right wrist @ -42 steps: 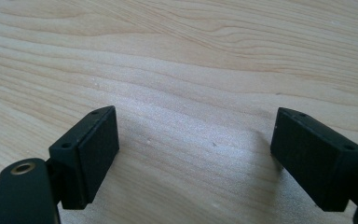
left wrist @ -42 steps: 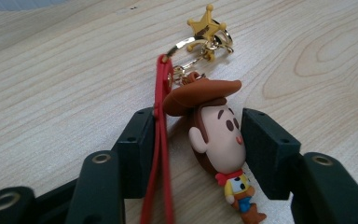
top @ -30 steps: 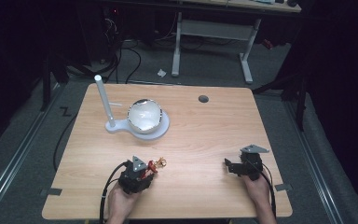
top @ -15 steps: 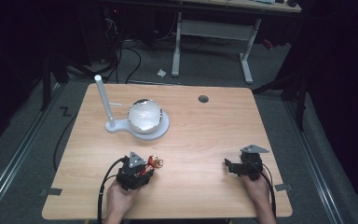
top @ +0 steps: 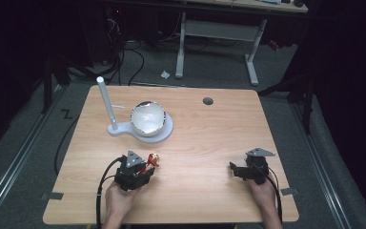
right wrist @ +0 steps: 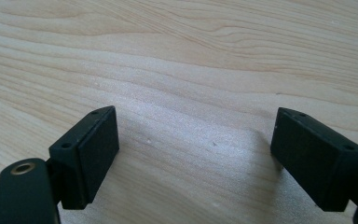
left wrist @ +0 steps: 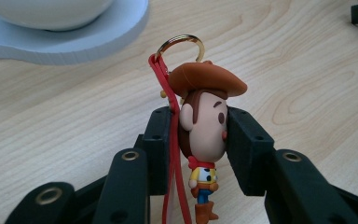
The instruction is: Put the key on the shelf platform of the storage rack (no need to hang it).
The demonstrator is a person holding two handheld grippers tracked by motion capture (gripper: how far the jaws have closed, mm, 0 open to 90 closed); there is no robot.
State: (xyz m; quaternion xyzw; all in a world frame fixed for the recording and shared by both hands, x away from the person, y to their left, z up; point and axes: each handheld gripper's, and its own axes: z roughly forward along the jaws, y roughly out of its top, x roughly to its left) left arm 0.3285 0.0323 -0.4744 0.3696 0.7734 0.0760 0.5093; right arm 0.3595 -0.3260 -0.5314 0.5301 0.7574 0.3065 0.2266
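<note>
The cowboy keychain [left wrist: 203, 135] is being gripped head-first by the closed left claw [top: 144, 172], its ring pointing toward the white stand [top: 145, 135] just ahead, while the right claw [top: 235, 170] is being held open, well apart.

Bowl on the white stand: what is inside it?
In the high view the bowl shows a pale, shiny inside with nothing in it that I can make out. The stand under it is covered where the bowl sits.

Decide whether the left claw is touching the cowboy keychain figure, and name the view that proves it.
Touching. In the left gripper view, the left claw has both black pads pressed against the head of the cowboy keychain figure, one on each side, with no gap.
</note>
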